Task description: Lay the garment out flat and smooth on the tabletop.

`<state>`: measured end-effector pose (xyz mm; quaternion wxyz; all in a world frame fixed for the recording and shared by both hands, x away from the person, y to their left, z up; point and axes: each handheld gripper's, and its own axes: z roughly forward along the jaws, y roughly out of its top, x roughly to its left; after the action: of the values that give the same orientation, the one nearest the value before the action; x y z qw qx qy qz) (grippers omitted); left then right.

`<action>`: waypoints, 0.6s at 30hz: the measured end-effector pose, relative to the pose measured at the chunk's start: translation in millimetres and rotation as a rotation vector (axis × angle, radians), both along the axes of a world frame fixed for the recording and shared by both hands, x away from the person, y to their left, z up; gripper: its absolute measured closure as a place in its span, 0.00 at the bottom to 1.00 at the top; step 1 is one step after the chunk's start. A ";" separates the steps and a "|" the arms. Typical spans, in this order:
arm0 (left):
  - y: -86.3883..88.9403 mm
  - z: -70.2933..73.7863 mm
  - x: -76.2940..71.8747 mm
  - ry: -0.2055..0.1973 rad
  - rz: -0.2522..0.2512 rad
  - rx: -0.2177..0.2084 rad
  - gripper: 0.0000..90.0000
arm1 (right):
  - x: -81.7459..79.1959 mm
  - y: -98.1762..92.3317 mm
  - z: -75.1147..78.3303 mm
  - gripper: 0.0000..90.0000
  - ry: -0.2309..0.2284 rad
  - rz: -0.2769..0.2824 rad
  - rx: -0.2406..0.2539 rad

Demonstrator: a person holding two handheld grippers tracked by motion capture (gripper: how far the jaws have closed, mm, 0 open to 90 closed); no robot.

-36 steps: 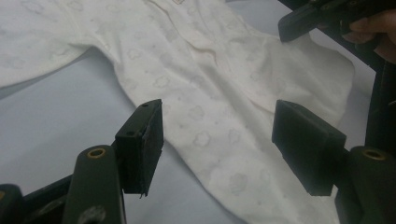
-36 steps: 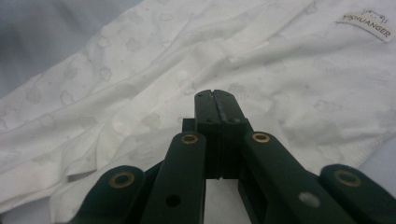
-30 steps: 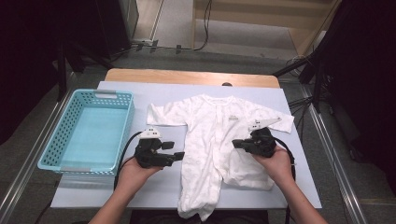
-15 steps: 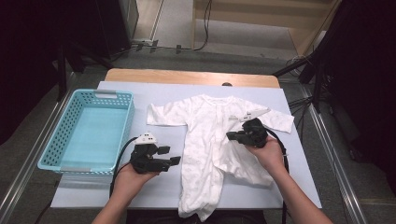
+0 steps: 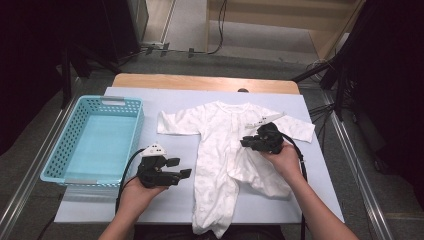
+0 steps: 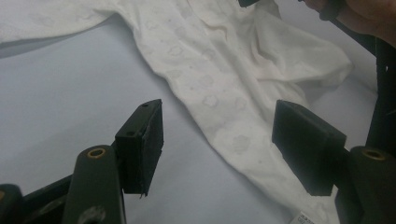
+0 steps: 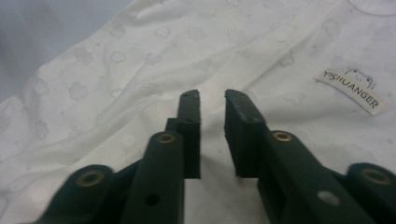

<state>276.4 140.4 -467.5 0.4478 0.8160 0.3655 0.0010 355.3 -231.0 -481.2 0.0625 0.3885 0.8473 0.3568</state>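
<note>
Romper [image 5: 225,150]: soft white cotton, faint embossed print, crumpled; left gripper [image 5: 172,175] jaws apart, right gripper [image 7: 212,135] jaws just parting, seemingly empty.

Baby suit [image 5: 225,160] lies spread flat mid-tabletop [image 5: 310,200], legs toward the near edge. Basket [image 5: 60,155] sits to its left. Left gripper [image 5: 180,169] between basket and suit; right gripper [image 5: 246,142] over the suit's chest.

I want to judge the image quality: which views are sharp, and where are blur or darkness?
High view: table evenly lit, surroundings dark, white baby suit nearly washed out. Left gripper view: soft, jaws blurred, cloth pattern faint. Right gripper view: label readable, near jaw bases out of focus.
</note>
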 end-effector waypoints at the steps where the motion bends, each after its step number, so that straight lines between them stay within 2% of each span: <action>1: -0.2 0.3 0.0 0.000 0.000 0.000 0.38 | -0.8 -0.5 0.3 0.72 -0.001 0.004 0.001; 5: -1.5 0.6 1.3 -0.002 0.000 -0.009 0.38 | -3.9 -7.4 4.2 0.57 0.016 0.022 0.047; 11: -5.3 1.8 3.9 -0.007 -0.016 -0.009 0.38 | -13.2 -18.7 8.7 0.48 0.020 0.024 0.114; 12: -5.7 2.0 4.5 -0.007 -0.017 -0.008 0.38 | -14.8 -19.7 8.7 0.47 0.026 0.022 0.117; 18: -8.6 2.8 9.2 -0.011 -0.027 -0.014 0.38 | -26.2 -25.8 9.6 0.36 -0.002 0.016 0.119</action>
<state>285.6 131.8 -464.8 0.4554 0.8177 0.3521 -0.0031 329.0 -256.8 -471.7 0.0374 0.3844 0.8276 0.4072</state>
